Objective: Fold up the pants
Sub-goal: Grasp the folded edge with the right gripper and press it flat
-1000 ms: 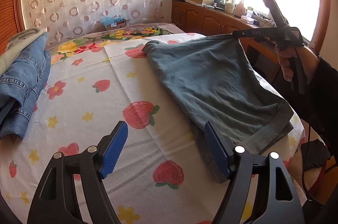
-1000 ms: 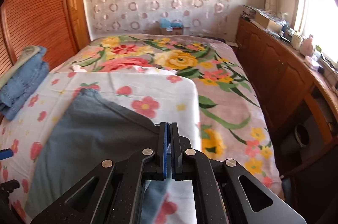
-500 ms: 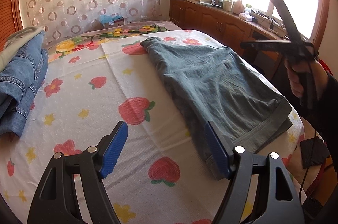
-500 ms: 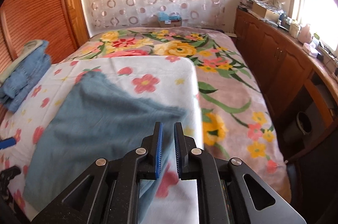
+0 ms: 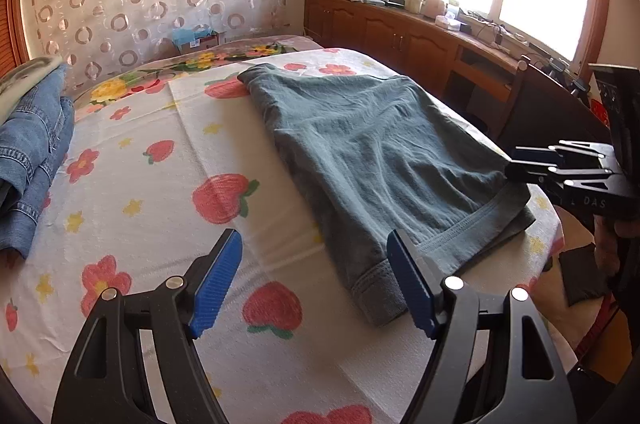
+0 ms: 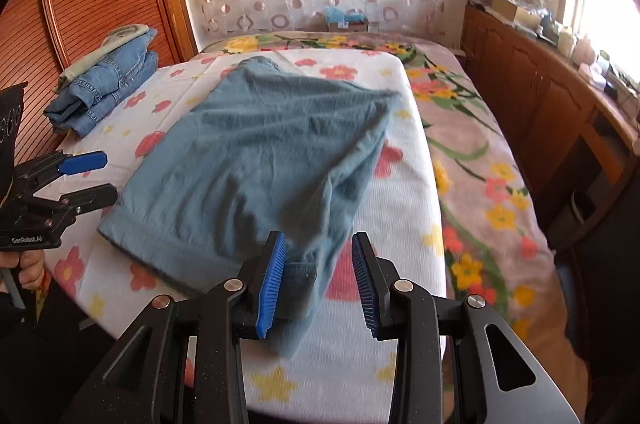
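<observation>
Grey-blue pants (image 5: 372,147) lie folded on the bed's flowered sheet (image 5: 160,207), waistband toward the near edge; they also show in the right wrist view (image 6: 256,159). My left gripper (image 5: 316,280) is open and empty, hovering just above the sheet by the waistband corner. My right gripper (image 6: 320,272) is open; a loose fold of the pants hangs between its blue pads (image 6: 272,280), not clamped. From the left wrist view the right gripper (image 5: 532,163) sits at the pants' right edge.
A stack of folded blue jeans (image 6: 104,83) lies at the bed's left side by the wooden panel. Wooden cabinets (image 6: 552,111) with clutter run along the right under the window. The bed's near edge (image 6: 320,400) is close to both grippers.
My right gripper opened and let go of the pants, which dropped flat onto the bed. It then lowered toward the near edge. My left gripper stayed open and barely moved.
</observation>
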Action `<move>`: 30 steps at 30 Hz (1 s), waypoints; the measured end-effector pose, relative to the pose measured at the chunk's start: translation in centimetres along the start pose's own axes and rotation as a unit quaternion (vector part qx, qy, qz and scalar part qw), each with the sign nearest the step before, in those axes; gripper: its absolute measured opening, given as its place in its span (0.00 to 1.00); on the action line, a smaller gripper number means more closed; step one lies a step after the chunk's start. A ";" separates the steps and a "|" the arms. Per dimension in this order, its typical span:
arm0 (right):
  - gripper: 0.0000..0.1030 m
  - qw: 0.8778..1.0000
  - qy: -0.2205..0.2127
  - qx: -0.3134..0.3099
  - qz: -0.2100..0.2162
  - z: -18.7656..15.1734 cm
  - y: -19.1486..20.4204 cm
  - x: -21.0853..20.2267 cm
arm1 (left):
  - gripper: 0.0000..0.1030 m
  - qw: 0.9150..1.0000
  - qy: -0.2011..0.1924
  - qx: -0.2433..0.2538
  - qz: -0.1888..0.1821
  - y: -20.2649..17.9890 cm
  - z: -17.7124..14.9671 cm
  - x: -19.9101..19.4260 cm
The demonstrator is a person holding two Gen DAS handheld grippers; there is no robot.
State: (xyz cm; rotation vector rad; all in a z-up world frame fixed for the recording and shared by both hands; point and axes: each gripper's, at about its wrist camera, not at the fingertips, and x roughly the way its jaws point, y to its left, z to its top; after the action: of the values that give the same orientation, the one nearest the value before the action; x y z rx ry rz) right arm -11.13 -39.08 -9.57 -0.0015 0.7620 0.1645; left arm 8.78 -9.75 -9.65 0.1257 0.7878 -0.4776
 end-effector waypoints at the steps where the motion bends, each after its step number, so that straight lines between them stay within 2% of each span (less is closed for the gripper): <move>1: 0.35 1.000 0.002 0.007 0.003 -0.1 -0.2 -0.3 | 0.74 1.000 0.000 0.001 0.000 0.0 -0.1 -0.1; 8: 0.34 1.000 0.005 0.021 0.020 -0.6 -0.7 -1.1 | 0.74 1.000 0.006 0.004 -0.004 -0.3 -0.3 0.2; 10: 0.27 1.000 0.005 0.017 0.021 -0.9 -0.2 -1.5 | 0.74 1.000 0.007 0.005 -0.004 -0.3 -0.3 0.3; 12: 0.13 1.000 0.011 0.014 0.024 -1.0 0.4 -1.2 | 0.74 1.000 0.008 0.004 -0.005 -0.4 -0.4 0.3; 13: 0.10 1.000 0.010 0.011 0.023 -1.3 0.8 -1.3 | 0.74 1.000 0.008 0.004 -0.006 -0.4 -0.4 0.3; 22: 0.08 0.999 0.005 0.010 0.035 -1.8 1.1 -3.1 | 0.74 1.000 0.006 0.004 -0.007 -0.4 -0.4 0.2; 30: 0.08 0.998 0.024 0.039 0.035 -2.4 0.7 -1.8 | 0.74 1.000 0.011 0.007 -0.009 -0.6 -0.5 0.4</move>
State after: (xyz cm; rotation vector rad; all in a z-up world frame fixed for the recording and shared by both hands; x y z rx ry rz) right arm -14.19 -38.81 -9.99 0.0962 0.8169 0.2020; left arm 8.38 -10.25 -10.27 0.1372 0.8087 -0.5003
